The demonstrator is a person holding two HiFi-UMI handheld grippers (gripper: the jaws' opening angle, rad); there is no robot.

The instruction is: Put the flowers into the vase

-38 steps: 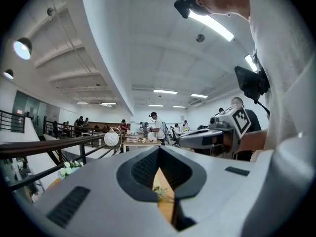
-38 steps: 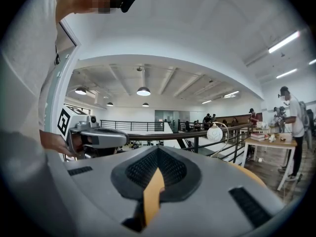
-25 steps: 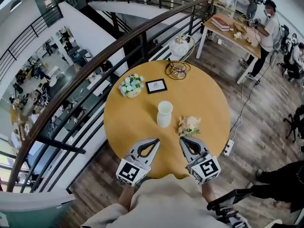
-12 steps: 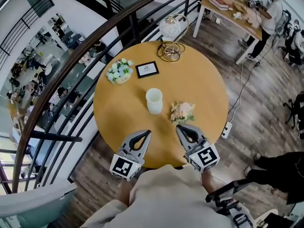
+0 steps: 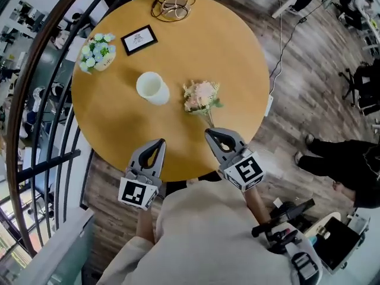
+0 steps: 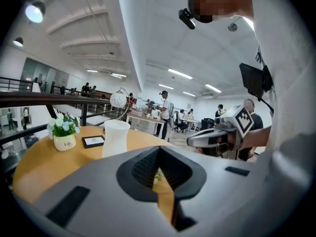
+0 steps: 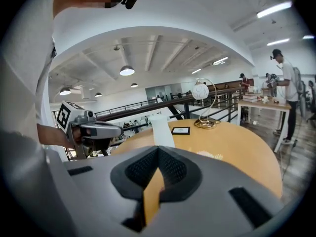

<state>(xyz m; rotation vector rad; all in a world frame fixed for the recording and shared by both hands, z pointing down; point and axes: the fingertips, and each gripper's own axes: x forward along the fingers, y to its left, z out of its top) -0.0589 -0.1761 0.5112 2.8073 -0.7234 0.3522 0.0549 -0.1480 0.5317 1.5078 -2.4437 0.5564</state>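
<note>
Wooden round table [image 5: 237,52]; smooth white vase [image 5: 153,88]; pink bouquet [image 5: 200,95]; left tool [image 5: 161,141], right tool [image 5: 208,132] clenched.

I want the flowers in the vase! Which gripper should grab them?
Probably the right gripper: the flowers lie just ahead of it, stem pointing at it. The left gripper sits farther off, nearer the vase.

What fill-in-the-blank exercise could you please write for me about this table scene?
1. The vase on the table is ____ inside.
2. In the head view, the flowers lie to the vase's ____.
3. The left gripper and right gripper both have their jaws ____.
4. The flowers lie flat, held by ____ gripper.

Missing words: empty; right; shut; neither.
</note>
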